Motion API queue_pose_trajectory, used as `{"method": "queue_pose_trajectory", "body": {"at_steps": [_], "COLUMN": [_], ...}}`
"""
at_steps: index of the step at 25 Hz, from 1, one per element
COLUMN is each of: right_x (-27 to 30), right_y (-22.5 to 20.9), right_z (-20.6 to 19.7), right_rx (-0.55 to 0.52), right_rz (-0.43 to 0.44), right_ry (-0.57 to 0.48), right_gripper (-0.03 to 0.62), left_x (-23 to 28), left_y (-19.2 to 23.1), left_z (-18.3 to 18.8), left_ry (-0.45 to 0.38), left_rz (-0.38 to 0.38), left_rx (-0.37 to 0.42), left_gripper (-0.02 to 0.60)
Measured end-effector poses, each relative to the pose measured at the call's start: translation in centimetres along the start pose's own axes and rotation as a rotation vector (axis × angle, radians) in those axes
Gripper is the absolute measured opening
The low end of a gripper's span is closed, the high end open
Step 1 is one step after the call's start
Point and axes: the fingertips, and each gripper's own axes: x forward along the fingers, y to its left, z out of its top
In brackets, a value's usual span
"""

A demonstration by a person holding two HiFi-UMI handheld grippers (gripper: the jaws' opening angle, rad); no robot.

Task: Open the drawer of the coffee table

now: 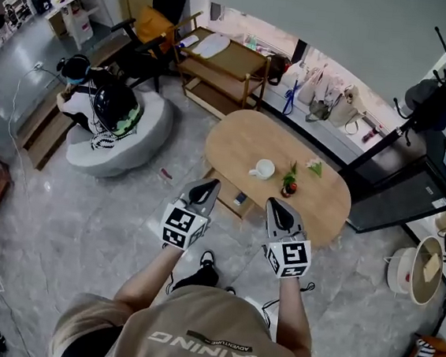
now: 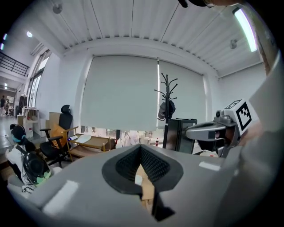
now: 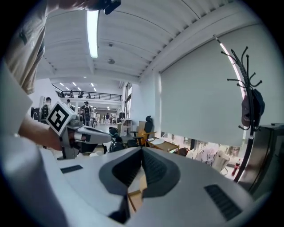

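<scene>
An oval wooden coffee table [image 1: 251, 141] stands on the grey floor ahead, bearing a white cup [image 1: 263, 169], a small potted plant [image 1: 289, 187] and a flower [image 1: 314, 167]. A wooden drawer [image 1: 225, 194] juts out below the table's near edge, with a dark item lying in it. My left gripper [image 1: 206, 186] and right gripper [image 1: 277, 207] hang side by side in the air above that edge, touching nothing. Both are shut and empty. In the left gripper view the ribbed pads meet at the tip of the left gripper [image 2: 141, 148]; in the right gripper view the right gripper [image 3: 142, 150] shows the same.
A person sits on a grey round pouf [image 1: 148, 138] at the left. A wooden shelf cart [image 1: 223, 67] and bags line the far wall. A black coat rack [image 1: 439, 85] and a dark cabinet [image 1: 399, 196] stand right of the table. An office chair [image 1: 156, 24] is at the back.
</scene>
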Motion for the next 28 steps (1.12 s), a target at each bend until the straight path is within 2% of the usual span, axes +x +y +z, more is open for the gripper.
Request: {"method": "queue_pose_trajectory", "body": {"at_steps": [4, 9, 14, 20, 24, 28], "right_x": [0.5, 0.5, -0.1, -0.1, 0.4, 0.5], "right_y": [-0.7, -1.0, -1.4, -1.9, -3.0, -4.1], "right_z": [2.0, 3.1, 3.9, 6.3, 7.9, 8.8], "right_rx": [-0.029, -0.04, -0.055, 0.034, 0.022, 0.028], "right_rz": [-0.058, -0.116, -0.164, -0.143, -0.181, -0.164], "right_ry": [-0.018, -0.037, -0.045, -0.124, -0.125, -0.144], "right_gripper": [0.005, 0.005, 0.005, 0.005, 0.005, 0.005], "left_x": [0.3, 0.6, 0.9, 0.5, 0.9, 2.1], "left_y": [1.2, 0.8, -0.4, -0.8, -0.6, -0.1], "left_z": [1.4, 2.5, 4.3, 6.1, 7.4, 8.6], "left_ry": [-0.036, -0.069, -0.113, -0.117, -0.125, -0.129], "left_rz": [-0.015, -0.062, -0.091, -0.057, -0.027, -0.013], "left_rx": [0.004, 0.057, 0.051, 0.082, 0.077, 0.09], "left_gripper": [0.006, 0.006, 0.006, 0.006, 0.006, 0.006]}}
